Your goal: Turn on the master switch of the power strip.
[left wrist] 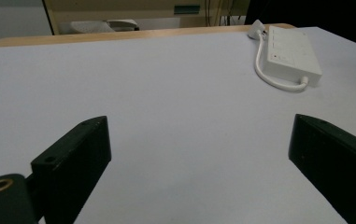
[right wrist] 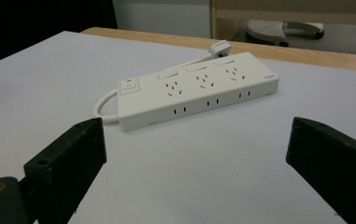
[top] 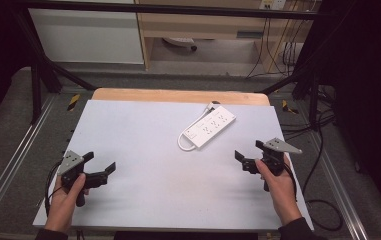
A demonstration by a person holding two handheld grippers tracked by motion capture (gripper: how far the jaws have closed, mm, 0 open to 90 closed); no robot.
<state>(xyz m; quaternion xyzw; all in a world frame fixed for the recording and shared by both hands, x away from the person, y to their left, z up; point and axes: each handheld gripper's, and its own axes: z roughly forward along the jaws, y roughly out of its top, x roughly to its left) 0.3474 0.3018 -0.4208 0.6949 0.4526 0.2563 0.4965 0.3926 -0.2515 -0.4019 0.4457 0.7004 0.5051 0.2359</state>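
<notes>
Only up close, strip's [right wrist: 199, 91] sockets

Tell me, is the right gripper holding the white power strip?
No: the right gripper has its jaws wide apart over bare table, and the power strip lies beyond them, untouched.

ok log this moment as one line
left gripper open, empty | right gripper open, empty | power strip flat on table, untouched, nearer right gripper

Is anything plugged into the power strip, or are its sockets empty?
Empty. The power strip lies flat on the white table, and the right gripper view shows bare holes in all its top and side sockets.
</notes>
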